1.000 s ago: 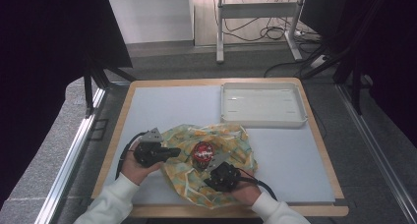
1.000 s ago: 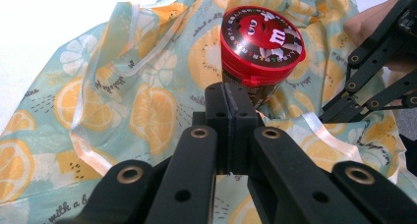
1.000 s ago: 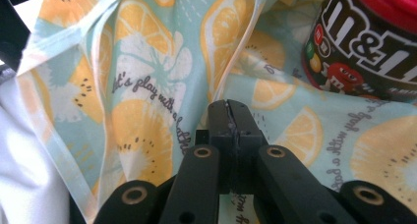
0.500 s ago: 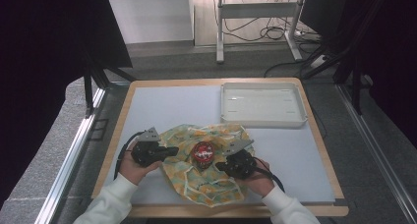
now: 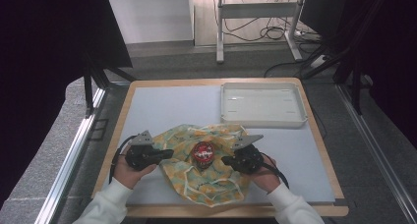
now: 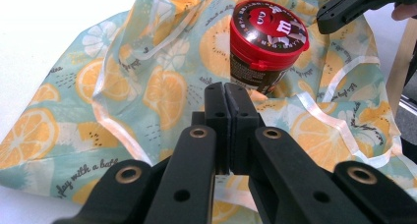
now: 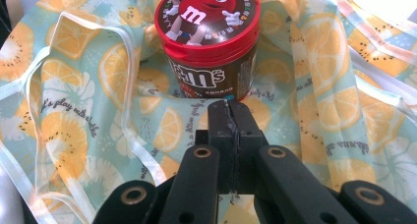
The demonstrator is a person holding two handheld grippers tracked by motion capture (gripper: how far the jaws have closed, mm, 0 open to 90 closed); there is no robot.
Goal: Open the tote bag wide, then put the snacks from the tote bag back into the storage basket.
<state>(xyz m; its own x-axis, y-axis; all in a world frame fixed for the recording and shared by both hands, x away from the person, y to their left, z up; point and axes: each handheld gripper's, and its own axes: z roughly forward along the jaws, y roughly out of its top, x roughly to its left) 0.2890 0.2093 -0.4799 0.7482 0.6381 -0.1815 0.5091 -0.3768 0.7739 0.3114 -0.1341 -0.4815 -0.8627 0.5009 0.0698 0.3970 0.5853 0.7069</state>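
**Between two closed grippers, a candy tub on a lemon-print cloth**

Straight ahead of both sets of jaws stands a brown candy tub [image 7: 209, 42] with a red lid, upright on a crumpled cloth [image 5: 209, 182] printed with orange and lemon slices. The cloth lies on the near part of the bench [image 5: 162, 103], and the tub sits about at its middle.

The left gripper [image 6: 227, 94] points at the tub from one side, its jaws pressed together with nothing between them; their tips are just short of the tub's base, over the cloth. The right gripper [image 7: 230, 111] faces the tub from the opposite side, its jaws likewise together and empty, tips close to the tub's lower wall. Whether either tip touches the cloth cannot be told.

Beyond the right gripper's jaws, well apart from the cloth, a shallow white tray [image 5: 263, 104] rests at the bench's far right corner.
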